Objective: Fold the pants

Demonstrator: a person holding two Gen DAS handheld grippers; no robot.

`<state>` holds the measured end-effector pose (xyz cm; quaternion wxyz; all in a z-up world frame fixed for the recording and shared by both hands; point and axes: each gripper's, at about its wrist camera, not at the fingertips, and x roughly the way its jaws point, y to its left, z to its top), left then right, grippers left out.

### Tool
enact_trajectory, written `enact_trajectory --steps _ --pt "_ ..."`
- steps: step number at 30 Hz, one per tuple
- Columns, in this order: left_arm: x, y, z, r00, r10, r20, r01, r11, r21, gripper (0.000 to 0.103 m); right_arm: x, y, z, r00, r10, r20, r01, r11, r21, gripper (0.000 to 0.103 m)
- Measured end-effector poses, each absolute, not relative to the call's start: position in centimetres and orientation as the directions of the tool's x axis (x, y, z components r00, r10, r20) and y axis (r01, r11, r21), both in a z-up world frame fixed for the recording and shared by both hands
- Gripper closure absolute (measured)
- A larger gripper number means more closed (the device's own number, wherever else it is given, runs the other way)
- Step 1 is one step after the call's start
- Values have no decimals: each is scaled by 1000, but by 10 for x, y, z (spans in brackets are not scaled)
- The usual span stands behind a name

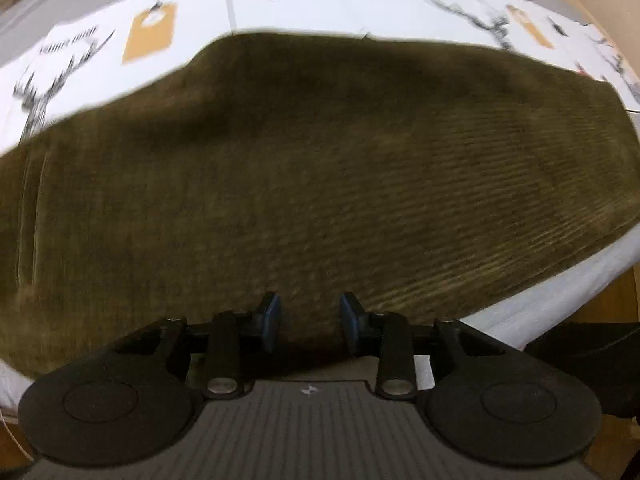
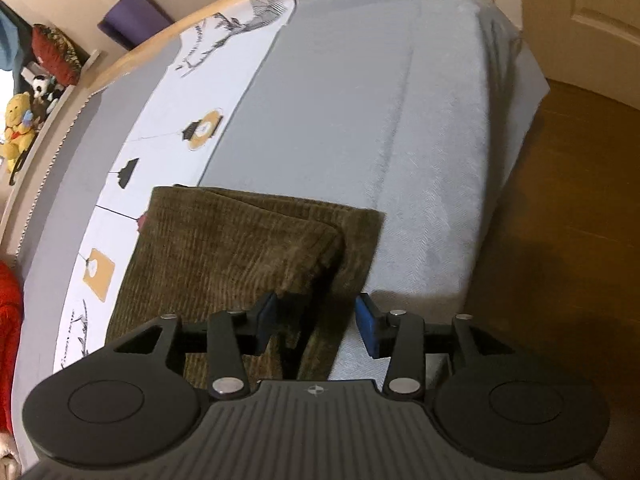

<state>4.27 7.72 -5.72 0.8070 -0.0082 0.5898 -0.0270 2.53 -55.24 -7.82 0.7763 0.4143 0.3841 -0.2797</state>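
The left gripper hangs over the pants with its blue pads apart and nothing pinched between them; only corduroy shows in the gap. The olive fabric spreads from the pads to about 12 o'clock and out past 9 and 3, blurred. Beyond its far edge lies the printed bedcover, white with an orange tag shape at 11 o'clock and black branch drawings at 10 and 1. At 4 o'clock a strip of pale sheet borders the cloth, with wooden floor past it.

In the right wrist view the right gripper also stands open, its pads clear of the cloth. The folded pants sit just ahead, from 12 round to 9 o'clock, and the stacked corner of the fold reaches into the gap beside the left-hand pad without being squeezed. The right-hand pad is over the grey-white bedspread, which runs to 1 o'clock. At 3 o'clock is wooden floor. At 10 o'clock, past the bed's edge, a shelf holds soft toys and a purple block.
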Motion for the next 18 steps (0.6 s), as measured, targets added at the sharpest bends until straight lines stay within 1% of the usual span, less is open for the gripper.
enact_trajectory --steps 1,3,5,9,10,11,12,16,18 --pt "44 78 -55 312 -61 -948 32 998 -53 61 27 -551 -76 549 -128 -826 751 509 420 58" --pt "45 77 -54 321 -51 -946 35 999 -42 58 30 -549 -74 554 -135 -822 748 513 420 58" --pt "49 77 -57 315 -42 -948 31 999 -34 58 33 -548 -75 562 -119 -819 742 510 435 57" --pt "48 73 -61 311 -51 -949 48 998 -38 58 43 -545 -83 526 -91 -846 743 534 404 57" --pt "48 77 -60 312 -53 -949 52 998 -39 57 45 -543 -85 513 -88 -854 742 545 390 58" --pt "45 77 -61 313 -54 -948 55 998 -38 57 46 -541 -85 506 -102 -857 741 561 370 78" --pt "45 77 -60 314 -52 -948 56 998 -36 56 46 -540 -82 520 -108 -848 728 575 373 93" --pt "45 82 -59 314 -46 -948 47 998 -33 56 33 -536 -58 596 -205 -776 712 582 393 94" --pt "44 83 -58 312 -50 -949 49 998 -36 56 32 -539 -62 567 -207 -797 738 559 379 94"
